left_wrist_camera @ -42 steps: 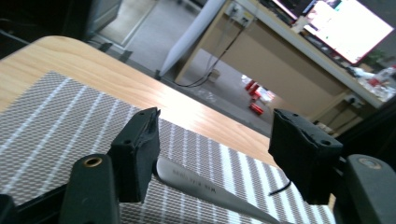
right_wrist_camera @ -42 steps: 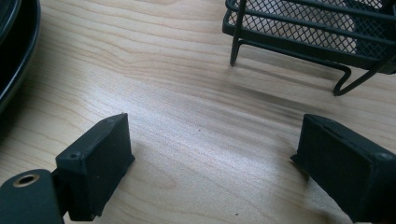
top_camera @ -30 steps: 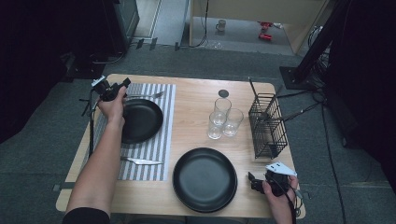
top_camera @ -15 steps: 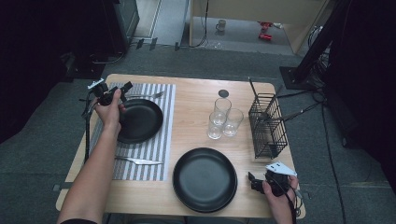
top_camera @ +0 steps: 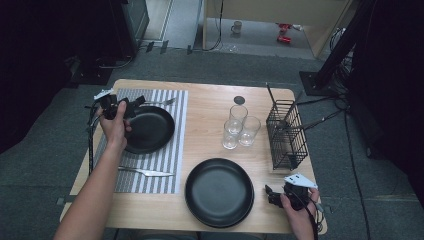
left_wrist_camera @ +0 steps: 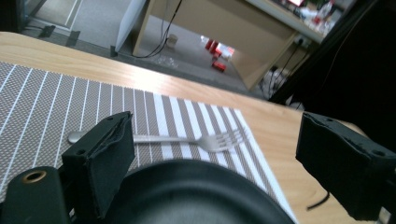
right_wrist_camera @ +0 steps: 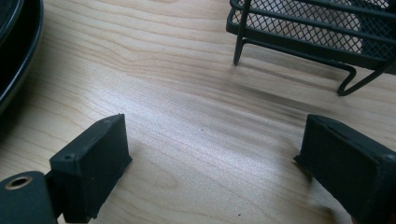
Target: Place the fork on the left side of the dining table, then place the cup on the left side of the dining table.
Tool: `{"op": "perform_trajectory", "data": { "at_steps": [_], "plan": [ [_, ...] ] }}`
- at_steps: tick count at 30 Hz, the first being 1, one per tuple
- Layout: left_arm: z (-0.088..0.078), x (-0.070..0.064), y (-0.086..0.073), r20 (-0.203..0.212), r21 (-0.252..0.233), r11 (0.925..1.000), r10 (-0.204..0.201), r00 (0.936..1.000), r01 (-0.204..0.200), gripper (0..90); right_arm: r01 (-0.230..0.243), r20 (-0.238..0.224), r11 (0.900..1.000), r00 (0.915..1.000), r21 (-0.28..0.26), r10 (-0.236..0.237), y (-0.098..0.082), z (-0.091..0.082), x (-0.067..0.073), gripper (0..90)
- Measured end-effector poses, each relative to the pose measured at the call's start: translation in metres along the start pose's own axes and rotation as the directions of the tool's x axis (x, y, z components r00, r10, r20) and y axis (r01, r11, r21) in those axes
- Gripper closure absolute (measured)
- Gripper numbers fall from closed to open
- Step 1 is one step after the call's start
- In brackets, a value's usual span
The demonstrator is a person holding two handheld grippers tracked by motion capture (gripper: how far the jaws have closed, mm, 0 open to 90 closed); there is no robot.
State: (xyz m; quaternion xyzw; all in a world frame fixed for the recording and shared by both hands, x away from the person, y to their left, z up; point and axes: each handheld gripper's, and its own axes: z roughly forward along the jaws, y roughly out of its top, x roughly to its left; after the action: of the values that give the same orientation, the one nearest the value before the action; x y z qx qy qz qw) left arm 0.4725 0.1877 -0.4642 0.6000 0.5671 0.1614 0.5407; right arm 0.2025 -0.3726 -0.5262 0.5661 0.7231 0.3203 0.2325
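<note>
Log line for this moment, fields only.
left gripper: open, jaws just opening, empty, above plate | fork: on placemat | right gripper: open, empty

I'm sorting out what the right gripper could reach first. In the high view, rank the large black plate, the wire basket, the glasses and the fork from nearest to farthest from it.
From the right gripper, at the table's near right corner:
1. Large black plate, just beside it, toward the left.
2. Wire basket, behind it, on the right edge.
3. Glasses, mid-table.
4. Fork, far left, on the striped mat.
</note>
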Motion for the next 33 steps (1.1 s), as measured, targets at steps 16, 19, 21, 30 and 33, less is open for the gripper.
{"op": "perform_trajectory", "data": {
  "at_steps": [16, 19, 21, 30, 33],
  "plan": [
    [-0.027, -0.008, -0.012, -0.011, 0.059, 0.9959, 0.069, 0.9976, -0.068, 9.5, 0.0, -0.001, 1.0, 1.0, 0.001, 0.0, 0.0, 0.0, 0.0, 7.7],
    [-0.034, -0.01, -0.013, 0.002, 0.062, 0.9947, 0.081, 0.9967, -0.081, 9.4, 0.0, -0.001, 1.0, 1.0, 0.001, 0.0, 0.0, 0.0, 0.0, 7.6],
    [-0.04, -0.01, -0.014, 0.027, 0.05, 0.9945, 0.091, 0.9955, -0.092, 7.3, 0.0, -0.001, 1.0, 1.0, 0.001, 0.0, 0.0, 0.0, 0.0, 7.7],
    [-0.062, -0.019, -0.025, 0.082, 0.059, 0.9897, 0.125, 0.9887, -0.13, 1.6, 0.0, -0.001, 1.0, 1.0, 0.001, 0.0, 0.0, 0.0, 0.0, 7.6],
    [-0.067, -0.023, -0.029, 0.084, 0.06, 0.9877, 0.139, 0.9867, -0.144, 1.7, 0.001, -0.001, 1.0, 1.0, 0.001, -0.001, 0.0, 0.0, 0.0, 7.4]
  ]
}}
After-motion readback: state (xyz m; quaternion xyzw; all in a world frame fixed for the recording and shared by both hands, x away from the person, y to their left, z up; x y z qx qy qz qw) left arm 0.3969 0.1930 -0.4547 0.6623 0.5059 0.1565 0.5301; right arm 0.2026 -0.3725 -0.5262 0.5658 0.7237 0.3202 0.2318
